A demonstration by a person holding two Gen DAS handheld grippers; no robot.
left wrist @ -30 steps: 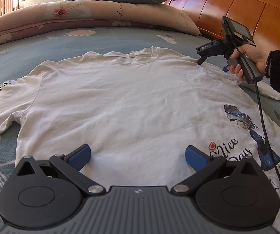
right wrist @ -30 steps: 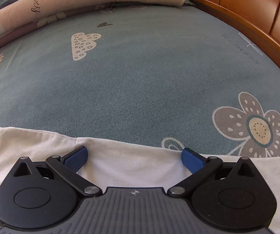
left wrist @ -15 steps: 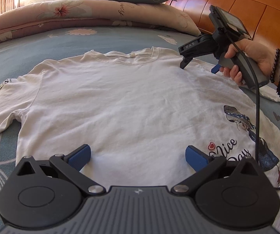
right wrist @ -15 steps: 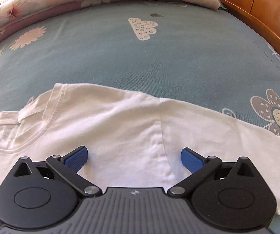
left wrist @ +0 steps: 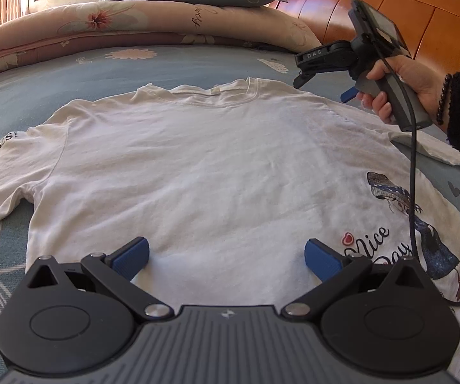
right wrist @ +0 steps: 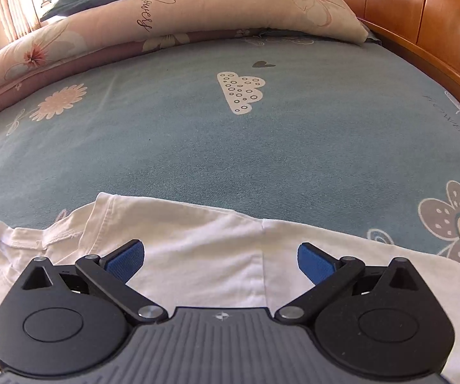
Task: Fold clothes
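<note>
My left gripper [left wrist: 226, 256] hangs low over the hem of the white T-shirt [left wrist: 198, 166] spread flat on the blue bedsheet [right wrist: 198, 134], blue pads wide apart on nothing. My right hand [left wrist: 403, 86] holds the right gripper [right wrist: 220, 257], marked "DAS", above the shirt's shoulder seam, likewise spread and empty. The shirt's print reads "Nice Day"; the sleeve lettering looks like "YES!".
</note>
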